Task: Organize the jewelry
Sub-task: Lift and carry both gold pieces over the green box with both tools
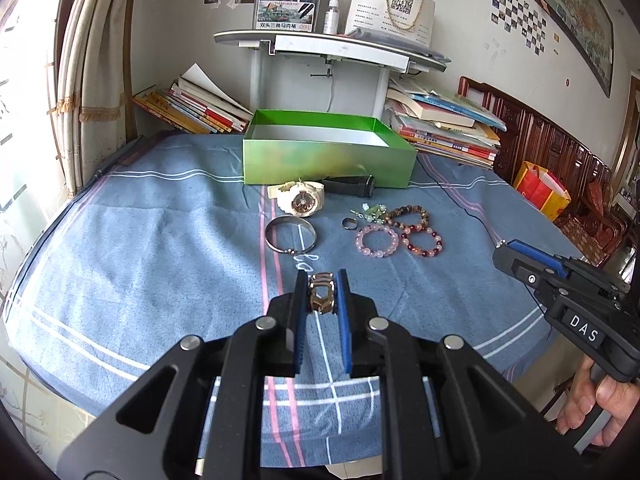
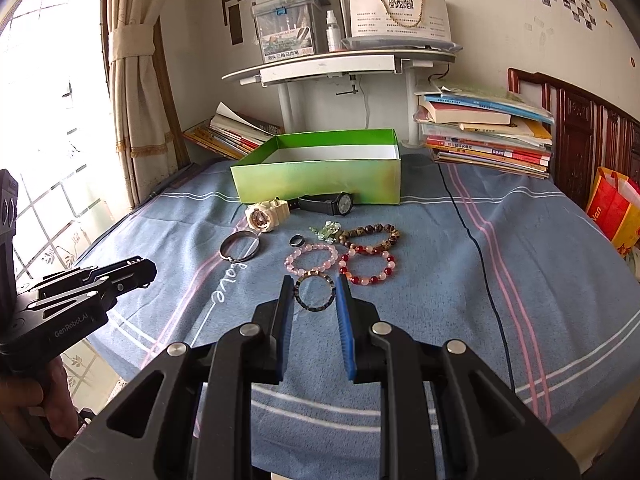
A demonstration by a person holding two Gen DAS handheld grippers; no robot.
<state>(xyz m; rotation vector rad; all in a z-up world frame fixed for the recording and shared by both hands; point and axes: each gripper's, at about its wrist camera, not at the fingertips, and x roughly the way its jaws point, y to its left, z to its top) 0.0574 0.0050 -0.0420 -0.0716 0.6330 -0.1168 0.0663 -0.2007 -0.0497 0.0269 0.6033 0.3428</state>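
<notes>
My left gripper [image 1: 321, 286] is shut on a rose-gold link bracelet [image 1: 321, 294] held above the blue cloth. My right gripper [image 2: 314, 290] is shut on a thin dark ring-shaped bangle [image 2: 314, 294], pinched at its two sides. An open green box [image 1: 328, 152] [image 2: 320, 168] stands empty at the back. In front of it lie a cream watch [image 1: 298, 198], a black watch [image 2: 332, 203], a silver bangle [image 1: 290, 234], a dark ring [image 2: 297, 240], a green charm cluster [image 2: 326, 229] and three bead bracelets: pink [image 2: 311, 258], red [image 2: 367, 266], brown [image 2: 370, 236].
Book stacks [image 2: 486, 132] flank a white shelf stand [image 1: 320, 46] behind the box. A black cable [image 2: 480, 252] runs over the cloth at the right. A hand [image 1: 596, 400] holds the right gripper's handle. A curtain and window are at the left.
</notes>
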